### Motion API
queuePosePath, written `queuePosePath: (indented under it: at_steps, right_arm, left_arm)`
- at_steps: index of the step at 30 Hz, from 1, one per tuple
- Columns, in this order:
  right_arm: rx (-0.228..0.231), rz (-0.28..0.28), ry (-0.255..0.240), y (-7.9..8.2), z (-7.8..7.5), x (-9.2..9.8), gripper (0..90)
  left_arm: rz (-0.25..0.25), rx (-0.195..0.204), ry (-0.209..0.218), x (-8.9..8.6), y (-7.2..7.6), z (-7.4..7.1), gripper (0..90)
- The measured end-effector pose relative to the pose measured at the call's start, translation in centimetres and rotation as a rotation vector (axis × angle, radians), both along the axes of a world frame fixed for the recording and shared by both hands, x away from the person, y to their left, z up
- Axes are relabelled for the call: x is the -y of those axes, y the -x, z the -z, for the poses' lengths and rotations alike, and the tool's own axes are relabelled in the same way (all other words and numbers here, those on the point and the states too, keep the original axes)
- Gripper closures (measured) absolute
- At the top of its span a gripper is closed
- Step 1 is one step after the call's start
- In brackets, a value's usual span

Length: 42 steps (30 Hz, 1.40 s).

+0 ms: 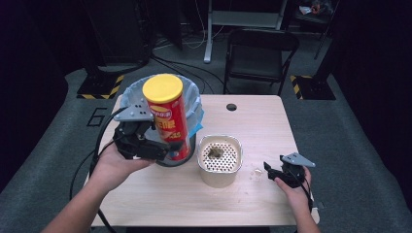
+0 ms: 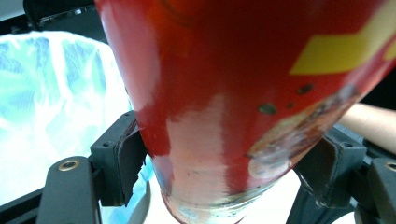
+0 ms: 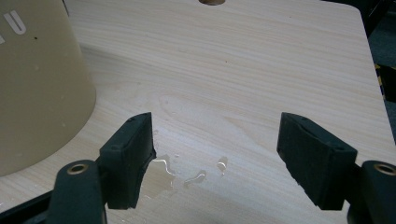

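Note:
A red chip can (image 1: pixel 167 121) with a yellow lid stands upright above the table's left side, in front of a bin (image 1: pixel 130 95) lined with a pale blue bag. My left gripper (image 1: pixel 171 148) is shut on the can's lower part. In the left gripper view, both pads press on the can (image 2: pixel 233 70) near its bottom rim, and the bag-lined bin (image 2: pixel 56 93) lies behind it. My right gripper (image 1: pixel 271 171) rests low at the table's right front. It stands open (image 3: pixel 219 158) with nothing between its pads, over a small puddle (image 3: pixel 163 170).
A beige tub (image 1: pixel 216 178) with a perforated insert and some scraps stands at the table's middle, and its wall (image 3: pixel 37 93) is just left of my right gripper. The wooden table (image 1: pixel 257 126) has a round hole (image 1: pixel 231 107) at the back. A folding chair (image 1: pixel 260 53) stands beyond.

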State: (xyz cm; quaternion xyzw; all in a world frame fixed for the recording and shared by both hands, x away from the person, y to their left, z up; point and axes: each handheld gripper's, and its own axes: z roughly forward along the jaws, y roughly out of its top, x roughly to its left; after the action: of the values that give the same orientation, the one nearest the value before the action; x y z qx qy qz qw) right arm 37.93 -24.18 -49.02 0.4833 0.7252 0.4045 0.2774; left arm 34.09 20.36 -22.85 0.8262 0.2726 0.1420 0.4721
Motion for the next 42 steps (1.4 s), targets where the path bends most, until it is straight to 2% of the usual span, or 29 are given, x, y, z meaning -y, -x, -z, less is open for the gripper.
queuePosePath:
  at_steps: [11, 18, 27, 36, 37, 42]
  right_arm:
    - [-0.003, -0.001, 0.0, 0.0, 0.1, -0.1, 26.7]
    - [-0.006, 0.001, 0.005, 0.0, 0.1, -0.1, 26.7]
    - [-0.007, -0.006, 0.009, 0.0, 0.1, -0.1, 26.7]
    - [-0.013, -0.008, 0.01, -0.1, 0.2, -0.2, 26.7]
    - [-0.013, -0.011, 0.015, -0.2, 0.2, -0.2, 26.7]
    - [-0.015, -0.017, 0.017, -0.2, 0.3, -0.2, 26.7]
  left_arm:
    - [-0.036, 0.026, 0.013, -0.3, -1.4, -3.3, 23.7]
    - [-0.078, 0.028, 0.019, -1.2, -2.6, -4.6, 23.7]
    - [-0.17, -0.002, 0.026, -2.6, -5.5, -3.0, 23.7]
    - [-0.254, -0.007, 0.023, -3.2, -8.6, -1.6, 23.7]
    - [-0.254, -0.007, 0.023, -3.2, -8.6, -1.6, 23.7]
    - [-0.312, -0.01, 0.022, -3.4, -10.5, -0.7, 23.6]
